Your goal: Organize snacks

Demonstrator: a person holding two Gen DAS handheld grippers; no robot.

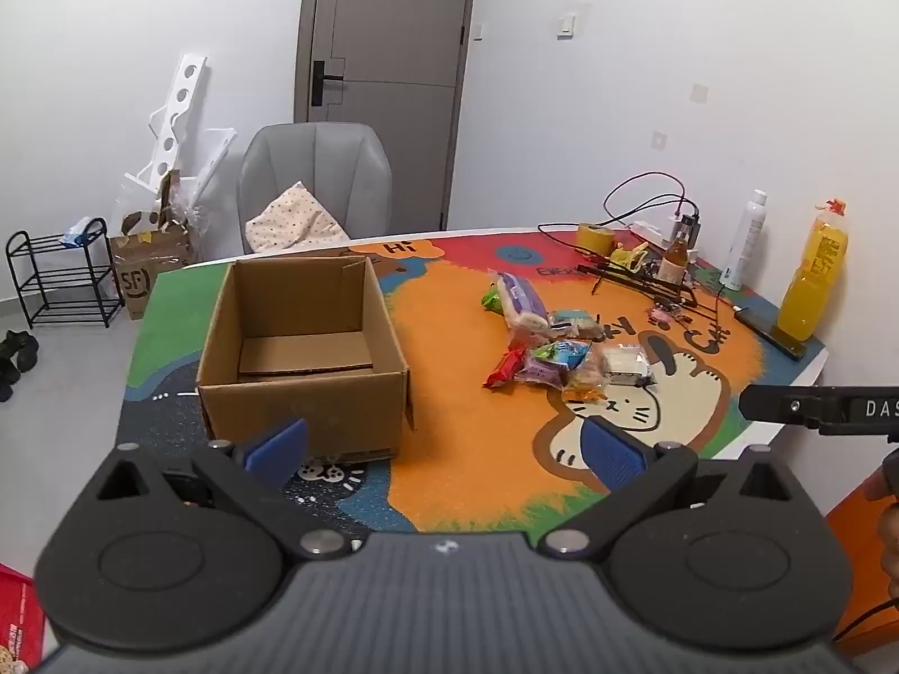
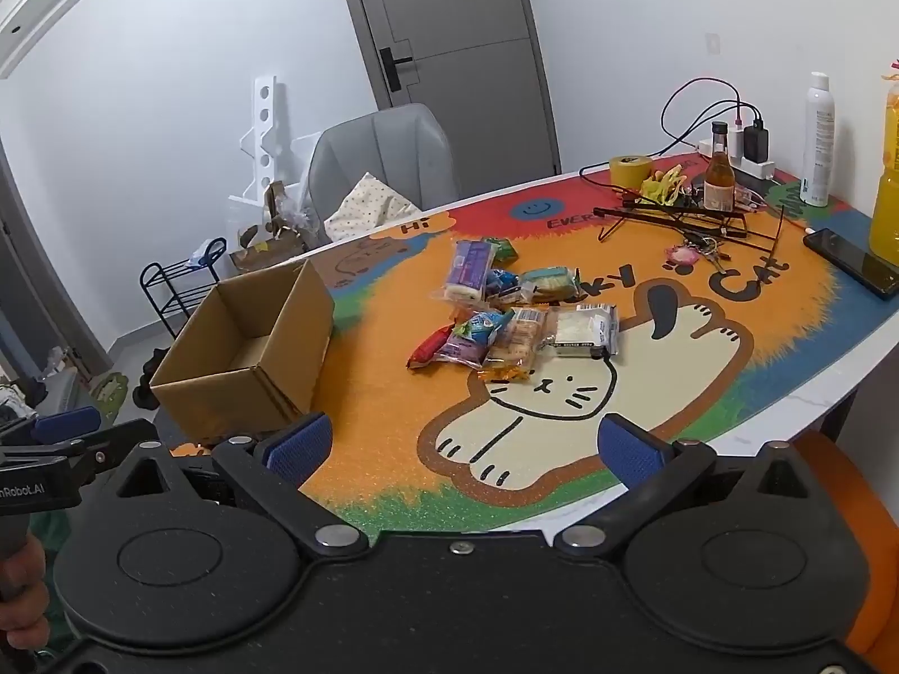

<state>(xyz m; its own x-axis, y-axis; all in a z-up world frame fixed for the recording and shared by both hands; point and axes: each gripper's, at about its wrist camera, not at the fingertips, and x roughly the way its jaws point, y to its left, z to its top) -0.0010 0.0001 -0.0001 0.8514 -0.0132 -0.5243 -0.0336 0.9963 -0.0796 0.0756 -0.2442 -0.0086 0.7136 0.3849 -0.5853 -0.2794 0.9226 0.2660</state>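
An open, empty cardboard box (image 1: 303, 348) stands on the left of the colourful cat mat (image 1: 466, 438); it also shows in the right wrist view (image 2: 247, 348). A pile of several wrapped snacks (image 1: 556, 348) lies in the middle of the mat, right of the box, and shows in the right wrist view (image 2: 511, 309). It includes a purple packet (image 2: 469, 269), a red packet (image 2: 430, 345) and a white packet (image 2: 581, 328). My left gripper (image 1: 444, 449) is open and empty, near the box's front. My right gripper (image 2: 463, 446) is open and empty, over the mat's near edge.
At the back right are a yellow tape roll (image 2: 629, 168), a small brown bottle (image 2: 719, 174), cables with a power strip (image 2: 747, 160), a white spray can (image 2: 817, 140), a yellow juice bottle (image 1: 812, 275), a phone (image 2: 854, 261) and keys (image 2: 688, 253). A grey chair (image 1: 314, 185) stands behind the table.
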